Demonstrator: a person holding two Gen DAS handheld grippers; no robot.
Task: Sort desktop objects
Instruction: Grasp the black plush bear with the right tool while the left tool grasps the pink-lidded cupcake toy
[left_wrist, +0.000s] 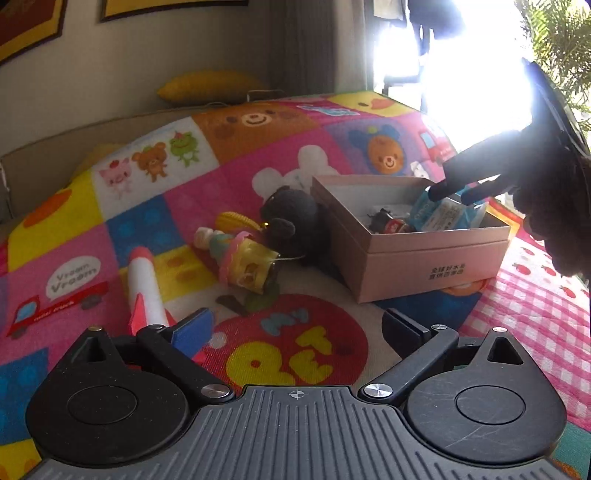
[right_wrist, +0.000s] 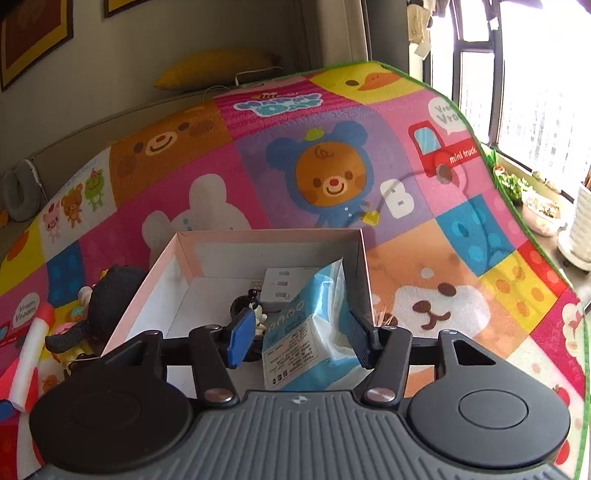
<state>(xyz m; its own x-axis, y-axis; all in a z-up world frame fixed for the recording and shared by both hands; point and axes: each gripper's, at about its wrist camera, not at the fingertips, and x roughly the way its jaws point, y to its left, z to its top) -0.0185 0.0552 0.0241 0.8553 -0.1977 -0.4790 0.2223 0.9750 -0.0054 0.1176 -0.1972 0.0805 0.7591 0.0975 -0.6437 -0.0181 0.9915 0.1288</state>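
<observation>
A pink cardboard box (left_wrist: 436, 254) (right_wrist: 155, 273) stands open on the colourful play mat. Inside lie a blue-and-white packet (right_wrist: 310, 332) (left_wrist: 447, 216), a white block (right_wrist: 284, 286) and a small black figure (right_wrist: 251, 306) (left_wrist: 384, 218). My right gripper (right_wrist: 299, 336) (left_wrist: 456, 192) is open above the box, its fingers either side of the packet, apart from it. My left gripper (left_wrist: 295, 328) is open and empty, low over the mat. Ahead of it lie a white-and-red foam rocket (left_wrist: 144, 288) (right_wrist: 31, 354), a pastel toy (left_wrist: 240, 258) and a black plush (left_wrist: 291, 221) (right_wrist: 107, 295).
The mat (right_wrist: 461, 240) covers the surface, and its right edge drops beside a window sill with potted plants (right_wrist: 543, 210). A yellow cushion (left_wrist: 210, 86) lies against the back wall. A thin cord (right_wrist: 436, 177) lies on the mat beyond the box.
</observation>
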